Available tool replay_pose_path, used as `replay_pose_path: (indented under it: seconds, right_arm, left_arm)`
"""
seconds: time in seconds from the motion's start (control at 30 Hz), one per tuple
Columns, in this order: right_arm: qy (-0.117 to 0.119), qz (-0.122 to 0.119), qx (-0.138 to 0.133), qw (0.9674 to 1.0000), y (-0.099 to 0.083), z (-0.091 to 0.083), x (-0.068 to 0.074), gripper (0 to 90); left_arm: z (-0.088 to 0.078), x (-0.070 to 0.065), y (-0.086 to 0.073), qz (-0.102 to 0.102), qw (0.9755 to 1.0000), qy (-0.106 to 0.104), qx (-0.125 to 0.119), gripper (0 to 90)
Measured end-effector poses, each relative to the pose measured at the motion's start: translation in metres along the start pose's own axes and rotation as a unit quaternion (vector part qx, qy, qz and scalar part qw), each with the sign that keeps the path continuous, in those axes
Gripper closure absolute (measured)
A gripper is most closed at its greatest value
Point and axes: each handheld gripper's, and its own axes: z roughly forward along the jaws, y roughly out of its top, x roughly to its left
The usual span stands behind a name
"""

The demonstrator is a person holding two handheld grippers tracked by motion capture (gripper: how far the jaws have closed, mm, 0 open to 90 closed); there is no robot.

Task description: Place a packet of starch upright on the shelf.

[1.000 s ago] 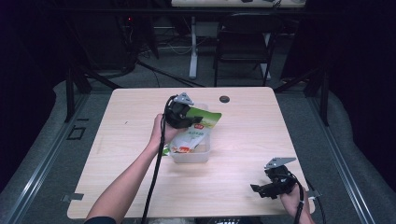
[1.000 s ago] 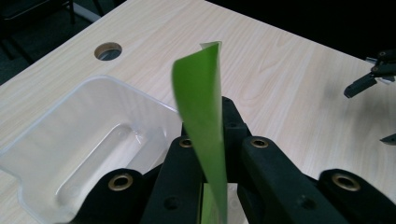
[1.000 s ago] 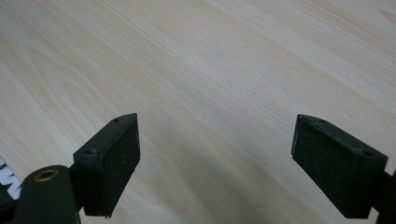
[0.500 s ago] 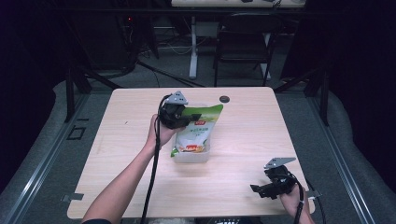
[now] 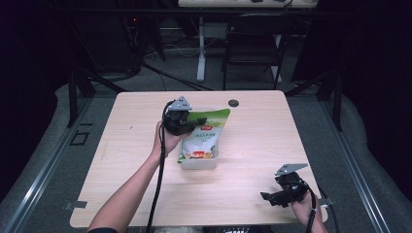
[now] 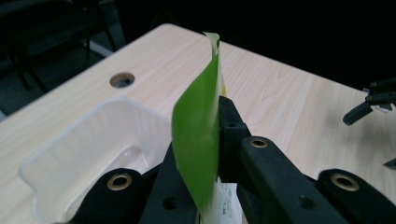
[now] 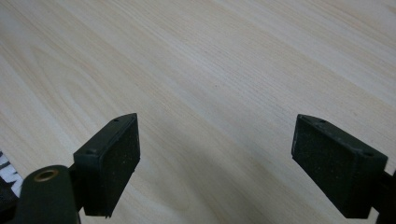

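Our left gripper (image 6: 212, 154) is clamped on the green top edge of the pouch (image 5: 203, 138), which hangs partly into the clear tub (image 5: 199, 162) at mid-table, so we judge lowering and release remain. Our right gripper (image 7: 217, 158) rests wide and empty near the table (image 5: 252, 131) corner. The pouch's print is too small to read.

I'm looking at a pale wood-grain table (image 5: 252, 145), matt and smooth, with a dark round grommet hole (image 5: 233, 103) at its far edge. My left gripper (image 6: 212, 140) has matt black plastic jaws with brass-coloured rivets, and they pinch a glossy green and white plastic pouch (image 5: 204, 136). Under the pouch sits a translucent, milky plastic container (image 6: 88, 149), smooth-walled. My right gripper (image 7: 217, 163) shows rough, grainy black pads (image 7: 119, 158).
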Motion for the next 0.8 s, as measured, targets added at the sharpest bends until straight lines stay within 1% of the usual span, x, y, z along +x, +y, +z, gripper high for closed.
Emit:
replay_pose_path:
  seconds: [0.07,0.1,0.13,0.17,0.23,0.27,0.3,0.33,0.37,0.43,0.47,0.5,0.53,0.57,0.6,0.67,0.7,0.73,0.8]
  right_arm:
    - [0.001,0.000,0.000,1.0000,0.000,0.000,0.000,14.9]
    - [0.001,0.000,0.000,1.0000,0.000,0.000,0.000,14.9]
    - [0.001,0.000,0.000,1.0000,0.000,0.000,0.000,14.9]
    - [-0.002,-0.001,0.001,1.0000,0.000,0.000,0.000,14.9]
    - [-0.002,-0.001,0.002,1.0000,0.000,0.000,0.000,15.0]
    - [-0.001,-0.002,0.002,1.0000,0.000,0.000,0.001,14.9]
    - [-0.001,-0.002,0.002,1.0000,0.000,0.000,0.001,14.9]
    - [-0.002,-0.003,0.001,1.0000,0.001,0.000,0.001,14.9]
    - [-0.003,-0.004,0.002,1.0000,0.001,0.001,0.002,14.9]
    - [0.000,-0.005,0.003,1.0000,0.001,0.001,0.002,15.0]
    - [0.000,-0.005,0.003,1.0000,0.001,0.001,0.002,15.0]
    - [0.002,-0.004,0.002,1.0000,0.001,0.001,0.002,15.0]
    - [-0.001,-0.002,0.000,1.0000,0.001,0.001,0.002,14.9]
    - [-0.001,-0.002,0.000,1.0000,0.001,0.001,0.002,14.9]
    - [0.000,-0.002,0.002,1.0000,0.001,0.001,0.002,14.9]
    - [-0.001,-0.004,0.001,1.0000,0.001,0.002,0.002,15.0]
    - [-0.003,-0.007,0.001,1.0000,0.001,0.002,0.002,14.9]
    - [-0.002,-0.004,0.000,1.0000,0.001,0.002,0.002,14.9]
    - [0.000,-0.002,0.001,1.0000,0.001,0.002,0.002,14.9]
  left_arm:
    - [-0.001,0.002,-0.002,-0.007,0.9999,-0.002,0.008,88.6]
    - [-0.001,0.002,-0.002,-0.007,0.9999,-0.002,0.008,88.5]
    - [-0.002,0.002,-0.002,-0.010,0.9998,0.003,0.014,87.9]
    - [-0.003,0.002,-0.001,-0.006,0.9996,0.003,0.027,87.4]
    - [-0.004,0.001,0.000,-0.005,0.9996,0.005,0.028,85.0]
    - [-0.005,0.001,0.001,0.000,0.9995,0.003,0.031,83.2]
    - [-0.005,0.001,0.001,0.000,0.9995,0.003,0.031,80.7]
    - [-0.005,0.001,0.003,0.001,0.9993,0.005,0.037,74.4]
    - [-0.004,0.002,0.005,0.004,0.9991,0.004,0.041,71.0]
    - [-0.003,0.001,0.009,0.004,0.9990,0.001,0.044,66.4]
    - [-0.003,0.001,0.009,0.004,0.9990,0.001,0.044,66.1]
    - [-0.002,0.001,0.013,0.015,0.9988,0.001,0.046,66.1]
    - [-0.001,0.002,0.015,0.019,0.9987,0.004,0.048,66.3]
    - [-0.001,0.002,0.015,0.019,0.9987,0.004,0.048,67.3]
    - [0.003,0.004,0.016,0.016,0.9987,-0.002,0.048,69.5]
    - [0.005,0.004,0.016,0.020,0.9984,0.004,0.052,72.0]
    - [0.005,0.004,0.016,0.020,0.9984,0.004,0.052,74.8]
    - [0.006,0.004,0.014,0.022,0.9983,0.002,0.054,77.0]
    - [0.006,0.005,0.013,0.022,0.9983,-0.007,0.054,83.9]
